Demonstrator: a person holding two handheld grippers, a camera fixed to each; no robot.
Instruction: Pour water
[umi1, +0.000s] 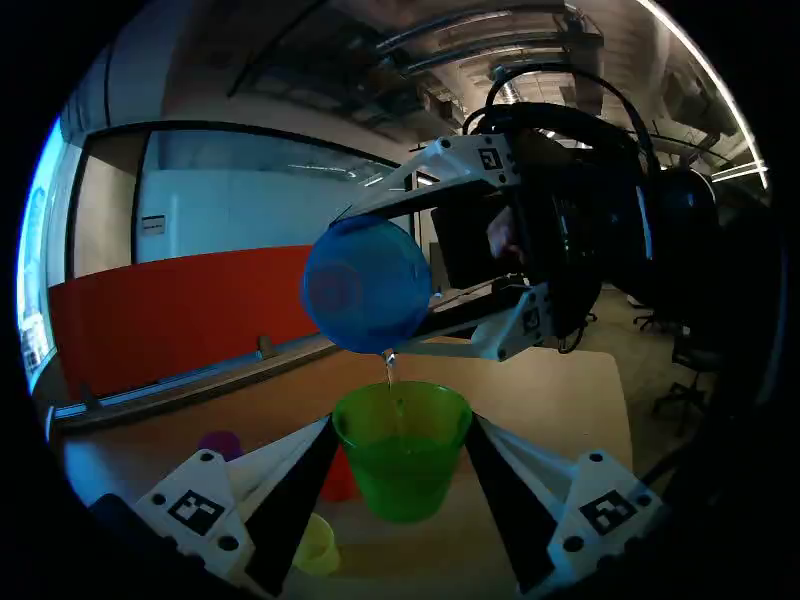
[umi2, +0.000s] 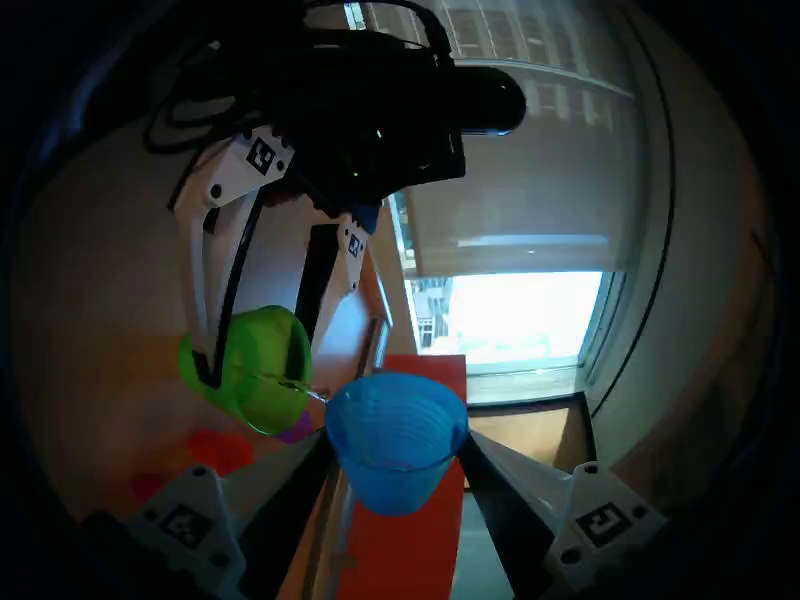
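Step in hand: the pour itself. My right tongs are clamped on the translucent blue plastic cup, which is tipped on its side just above the translucent green plastic cup. My left tongs grip that one on both sides, near me over the tan worktop. A thin stream of water drops from the blue rim into the green mouth. Next, I judge: tilt further, lip centred. I cannot tell the fill level.
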